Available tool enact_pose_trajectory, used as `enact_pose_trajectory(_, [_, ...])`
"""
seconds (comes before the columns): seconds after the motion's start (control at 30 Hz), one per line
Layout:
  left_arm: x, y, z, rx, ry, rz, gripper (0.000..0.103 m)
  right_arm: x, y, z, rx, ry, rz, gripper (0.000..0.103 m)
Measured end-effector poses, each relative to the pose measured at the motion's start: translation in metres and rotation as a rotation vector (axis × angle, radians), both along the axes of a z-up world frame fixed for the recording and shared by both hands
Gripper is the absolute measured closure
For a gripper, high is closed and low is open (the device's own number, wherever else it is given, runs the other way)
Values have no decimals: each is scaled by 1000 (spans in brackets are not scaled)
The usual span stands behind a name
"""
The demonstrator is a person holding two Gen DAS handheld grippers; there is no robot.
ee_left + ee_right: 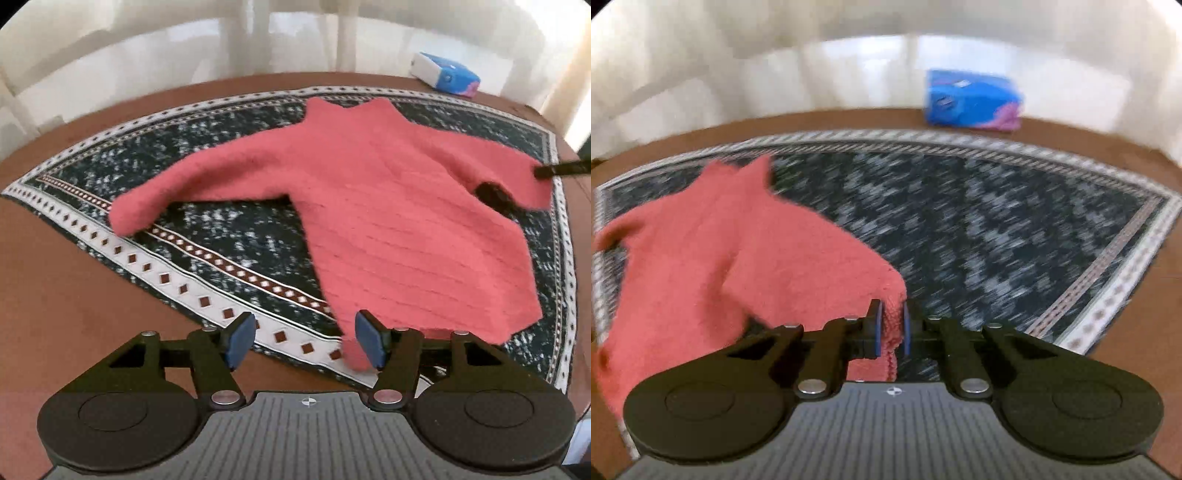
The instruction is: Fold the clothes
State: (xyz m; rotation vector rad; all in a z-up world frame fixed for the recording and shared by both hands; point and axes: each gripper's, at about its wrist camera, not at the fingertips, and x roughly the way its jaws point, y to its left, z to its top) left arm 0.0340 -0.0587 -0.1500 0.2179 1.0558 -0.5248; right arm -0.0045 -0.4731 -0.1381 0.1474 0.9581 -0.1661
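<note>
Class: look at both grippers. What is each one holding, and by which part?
The right gripper pinches the pink sweater by its sleeve cuff. The left gripper is open, holding nothing.

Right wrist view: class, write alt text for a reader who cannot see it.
The right tool is shut on a bunched edge of a pink sweater, which lies on a dark patterned cloth over a brown table. A blue tissue pack sits behind.

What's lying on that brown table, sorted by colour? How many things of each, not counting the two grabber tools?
Pink: 1, the sweater
Blue: 1, the tissue pack
Black and white: 1, the patterned mat
Total: 3
</note>
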Motion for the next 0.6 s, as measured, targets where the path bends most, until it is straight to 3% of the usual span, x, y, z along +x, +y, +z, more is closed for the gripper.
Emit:
enact_pose_trajectory(0.2, [-12, -2, -4, 57, -7, -54, 29, 21, -10, -32, -20, 59, -64, 85])
enact_pose_trajectory(0.27, [-19, -1, -5, 77, -17, -76, 29, 15, -4, -21, -43, 38, -70, 58])
enact_pose_trajectory(0.3, [-22, 0, -4, 83, -21, -90, 29, 8, 1, -13, -54, 18, -62, 53])
enact_pose_trajectory(0.43, [-37, -10, -6, 104, -38, -167, 29, -40, 36, 13, 16, -23, 81, 51])
enact_pose_trajectory(0.6, [-45, -34, -12, 152, -99, -242, 29, -89, 93, -5, 157, 62, 239, 51])
